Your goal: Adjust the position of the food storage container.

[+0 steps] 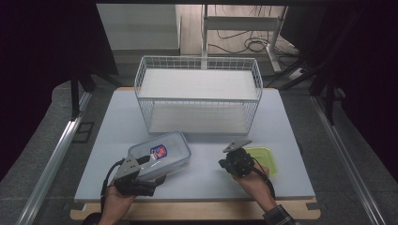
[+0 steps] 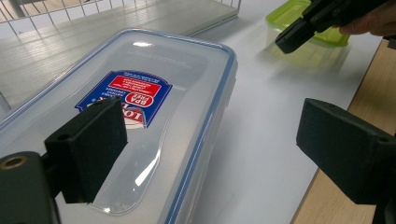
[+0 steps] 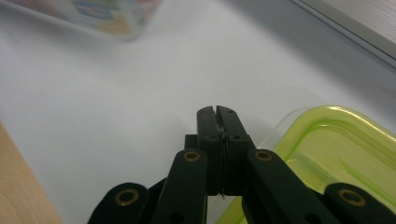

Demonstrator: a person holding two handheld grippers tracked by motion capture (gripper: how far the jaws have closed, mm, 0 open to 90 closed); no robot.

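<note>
Left gripper (image 2: 210, 140) spread wide, jaws well apart, one pad (image 2: 88, 149) over the lid of a clear lidded container (image 2: 154, 98), the other pad (image 2: 348, 154) out past the container's side above the table edge; nothing pinched between them. Clear lidded container (image 1: 162, 153) blue-rimmed, with a red and blue label (image 2: 126, 95), lying flat on the white table top (image 1: 206, 173), front left, just before a white wire basket rack (image 1: 199, 93). Right gripper (image 3: 217, 112) with jaws pressed together on nothing, held low above the white surface just beside a green lidded container (image 3: 336, 158). From the high view, right gripper (image 1: 230, 161) at the left edge of the green lidded container (image 1: 263, 157), front right, well apart from the clear one. Rack at table centre rear, both shelves bare. Wooden table edge (image 1: 197, 211) nearest the person's hands.
</note>
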